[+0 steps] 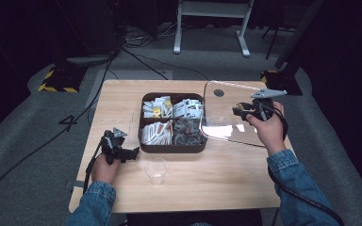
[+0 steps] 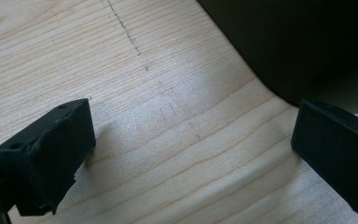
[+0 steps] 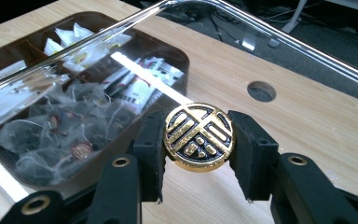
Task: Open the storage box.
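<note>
A clear lid (image 1: 226,101) hangs tilted over the table to the right of a brown four-compartment box (image 1: 172,148) of tea bags and packets (image 1: 169,132). My right gripper (image 1: 243,112) is shut on the lid's round gold-and-black knob (image 3: 199,136), with a jaw pressed to each side of it. Through the lid (image 3: 98,70) the tea bags (image 3: 51,135) are visible. My left gripper (image 1: 131,153) rests on the table left of the box, its jaws wide apart with only bare wood between them (image 2: 191,158). The box's dark corner (image 2: 307,46) lies just ahead of it.
A clear plastic cup (image 1: 156,170) stands upright on the wooden table (image 1: 217,179) in front of the box, close to my left gripper. A round hole (image 1: 218,92) sits in the tabletop at the back under the lid. Cables and a stand lie on the floor behind.
</note>
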Demonstrator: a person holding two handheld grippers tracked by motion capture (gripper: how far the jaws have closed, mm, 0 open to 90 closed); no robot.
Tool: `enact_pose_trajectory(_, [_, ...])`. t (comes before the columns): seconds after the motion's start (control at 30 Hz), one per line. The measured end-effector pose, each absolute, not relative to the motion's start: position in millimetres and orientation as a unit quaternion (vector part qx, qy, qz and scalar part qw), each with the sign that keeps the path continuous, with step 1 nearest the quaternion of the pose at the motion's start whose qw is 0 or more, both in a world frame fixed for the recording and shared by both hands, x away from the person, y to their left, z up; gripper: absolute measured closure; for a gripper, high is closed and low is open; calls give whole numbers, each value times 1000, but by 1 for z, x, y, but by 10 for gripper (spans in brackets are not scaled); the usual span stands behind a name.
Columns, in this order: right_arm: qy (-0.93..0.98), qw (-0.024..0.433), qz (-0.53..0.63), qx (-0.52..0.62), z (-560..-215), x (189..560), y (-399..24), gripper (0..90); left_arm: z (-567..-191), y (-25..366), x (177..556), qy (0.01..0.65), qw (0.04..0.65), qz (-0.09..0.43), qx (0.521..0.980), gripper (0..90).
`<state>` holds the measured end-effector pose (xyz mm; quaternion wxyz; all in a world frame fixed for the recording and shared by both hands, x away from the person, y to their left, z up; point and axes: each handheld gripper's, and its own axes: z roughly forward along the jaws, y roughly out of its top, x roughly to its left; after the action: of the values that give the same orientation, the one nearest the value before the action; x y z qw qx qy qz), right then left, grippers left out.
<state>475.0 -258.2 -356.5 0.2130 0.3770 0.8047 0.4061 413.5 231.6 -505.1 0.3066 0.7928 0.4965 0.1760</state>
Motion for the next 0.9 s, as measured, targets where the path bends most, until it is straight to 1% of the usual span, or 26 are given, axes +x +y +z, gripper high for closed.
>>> enact_pose_trajectory(0.23, [797, 214, 403, 396, -367, 473, -278, 584, -505, 232, 414, 497, 306, 176, 793, 0])
enact_pose_trajectory(0.4, [797, 215, 385, 412, -387, 474, -286, 585, -505, 232, 414, 497, 306, 176, 793, 0])
enact_pose_trajectory(0.6, [789, 204, 387, 433, -410, 477, -298, 584, -505, 232, 414, 497, 306, 176, 793, 0])
enact_pose_trajectory(0.9, [775, 211, 389, 451, -441, 474, -312, 584, -505, 232, 414, 497, 306, 176, 793, 0])
